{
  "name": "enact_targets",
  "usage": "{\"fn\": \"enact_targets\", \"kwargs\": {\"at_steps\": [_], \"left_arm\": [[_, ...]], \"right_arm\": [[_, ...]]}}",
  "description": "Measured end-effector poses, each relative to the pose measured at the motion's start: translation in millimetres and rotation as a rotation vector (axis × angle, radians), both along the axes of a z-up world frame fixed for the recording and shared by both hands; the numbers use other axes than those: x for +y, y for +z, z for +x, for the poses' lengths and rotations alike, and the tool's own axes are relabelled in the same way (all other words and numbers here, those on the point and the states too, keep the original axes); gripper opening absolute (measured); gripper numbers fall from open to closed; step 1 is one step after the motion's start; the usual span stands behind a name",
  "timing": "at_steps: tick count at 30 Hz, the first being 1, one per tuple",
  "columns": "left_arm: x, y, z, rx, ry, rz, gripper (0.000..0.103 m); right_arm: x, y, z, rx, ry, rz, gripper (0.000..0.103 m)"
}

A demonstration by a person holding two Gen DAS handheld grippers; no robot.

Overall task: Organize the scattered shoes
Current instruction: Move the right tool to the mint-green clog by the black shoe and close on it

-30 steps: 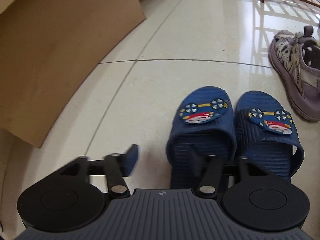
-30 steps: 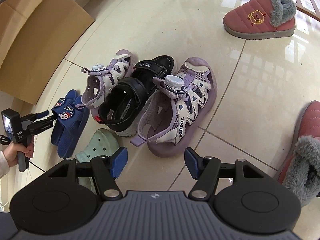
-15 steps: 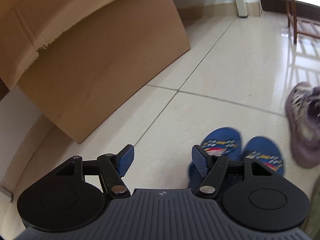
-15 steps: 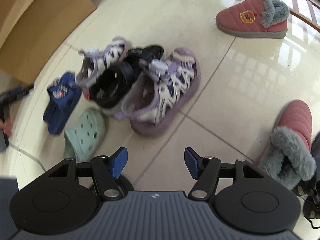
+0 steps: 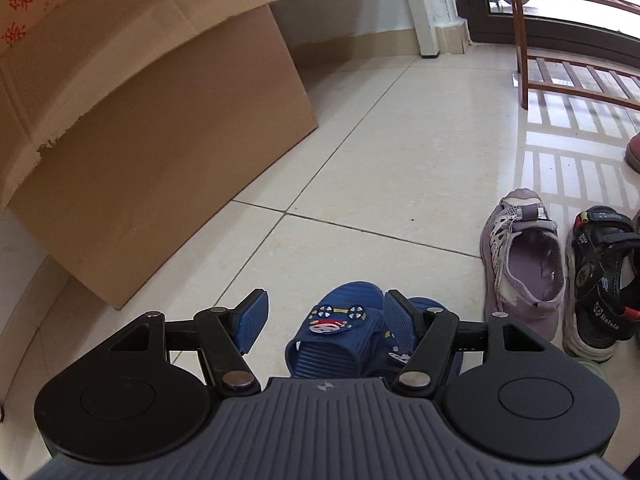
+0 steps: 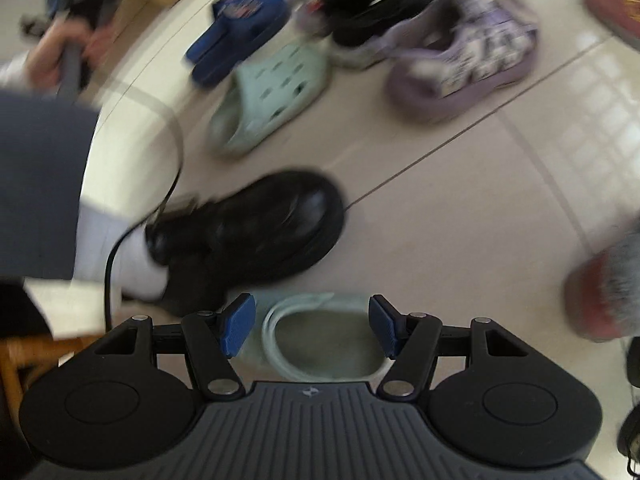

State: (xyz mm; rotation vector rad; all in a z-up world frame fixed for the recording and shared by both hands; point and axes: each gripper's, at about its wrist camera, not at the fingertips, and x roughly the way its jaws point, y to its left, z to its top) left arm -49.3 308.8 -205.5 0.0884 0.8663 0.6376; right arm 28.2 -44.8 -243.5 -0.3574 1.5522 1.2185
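In the left wrist view, my left gripper (image 5: 324,316) is open and hangs above a pair of blue slippers (image 5: 340,332) with cartoon car badges, standing side by side on the tiles. Nothing is between its pads. Right of them lie a purple sandal (image 5: 524,264) and a black sandal (image 5: 600,280). The right wrist view is blurred by motion. My right gripper (image 6: 312,326) is open there, over a mint green clog (image 6: 320,344) that shows between its fingers on the floor. A second mint clog (image 6: 272,92) lies farther off, beside the blue slippers (image 6: 236,24).
A big cardboard box (image 5: 140,140) stands at the left, and a wooden rack (image 5: 560,80) at the far right. The person's black shoe (image 6: 256,228) is planted close to the near clog. Pink furry slippers (image 6: 600,288) lie at the right, and a purple sandal (image 6: 468,56) farther off.
My left gripper rose and drew back from the blue slippers, still open. My right gripper swung down and back from the shoe pile to the near mint clog, its jaws unchanged.
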Motion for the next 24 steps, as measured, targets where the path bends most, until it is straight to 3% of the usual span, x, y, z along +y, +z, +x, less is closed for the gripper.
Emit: {"fn": "enact_targets", "kwargs": {"at_steps": [6, 9, 14, 17, 19, 22, 24], "left_arm": [[-6, -2, 5, 0.005, -0.015, -0.001, 0.067], [-10, -3, 8, 0.007, -0.019, -0.007, 0.067], [-18, -3, 10, 0.0, -0.044, 0.007, 0.067], [-23, -3, 11, -0.009, -0.055, 0.006, 0.067], [-24, -2, 12, -0.015, -0.053, 0.0, 0.067], [-25, -1, 13, -0.021, -0.047, -0.009, 0.067], [-26, 0, 13, -0.027, -0.042, -0.017, 0.067]], "right_arm": [[7, -11, -24, 0.058, 0.107, 0.015, 0.068], [13, -19, -38, 0.044, 0.145, 0.008, 0.065], [22, -27, -57, 0.017, 0.204, -0.003, 0.041], [28, -33, -66, 0.02, 0.232, -0.001, 0.036], [27, -35, -69, 0.015, 0.219, 0.003, 0.032], [23, -37, -65, 0.032, 0.182, 0.0, 0.012], [16, -37, -57, 0.048, 0.126, -0.013, 0.011]]}}
